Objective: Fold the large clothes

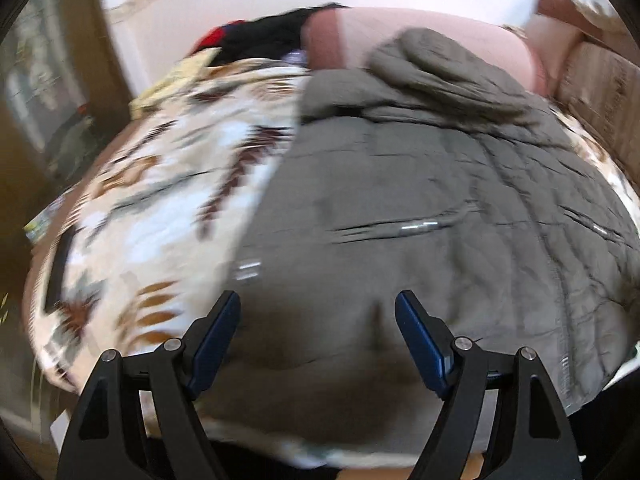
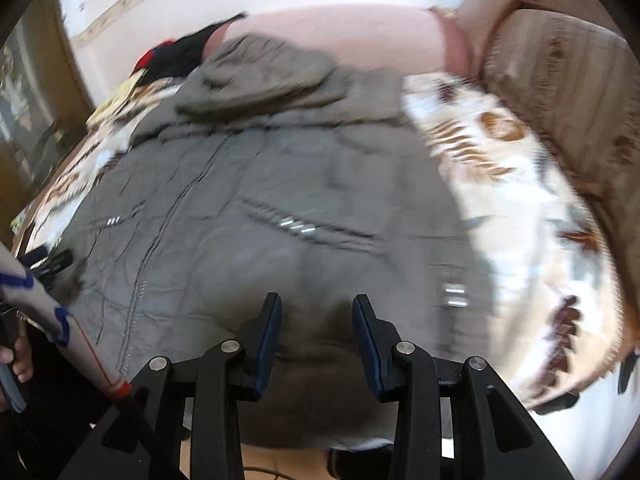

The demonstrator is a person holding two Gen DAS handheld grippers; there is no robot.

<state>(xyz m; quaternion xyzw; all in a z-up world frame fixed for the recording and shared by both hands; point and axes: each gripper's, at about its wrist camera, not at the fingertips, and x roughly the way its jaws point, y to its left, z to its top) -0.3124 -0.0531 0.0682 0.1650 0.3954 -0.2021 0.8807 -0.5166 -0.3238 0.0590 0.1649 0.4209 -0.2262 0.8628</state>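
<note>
An olive-grey quilted jacket point(image 1: 400, 184) point(image 2: 260, 200) lies spread front-up on a bed, hood point(image 1: 440, 68) point(image 2: 260, 76) at the far end and zip pockets showing. My left gripper point(image 1: 318, 296) hovers open over the jacket's near-left hem, with nothing between its blue pads. My right gripper point(image 2: 317, 298) is open more narrowly above the near hem towards the jacket's right side, also with nothing in it. Both views are motion-blurred. In the right wrist view a white, blue-patterned sleeve point(image 2: 28, 296) and a hand point(image 2: 16, 356) show at the left edge.
A cream, brown-patterned blanket point(image 1: 152, 184) point(image 2: 520, 200) covers the bed under the jacket. Pink bedding point(image 1: 440, 28) point(image 2: 340, 36) and black-and-red clothes point(image 1: 260, 36) point(image 2: 176, 56) lie at the far end. A brown upholstered piece point(image 2: 580, 100) stands at the right, a wooden cabinet point(image 1: 40, 100) at the left.
</note>
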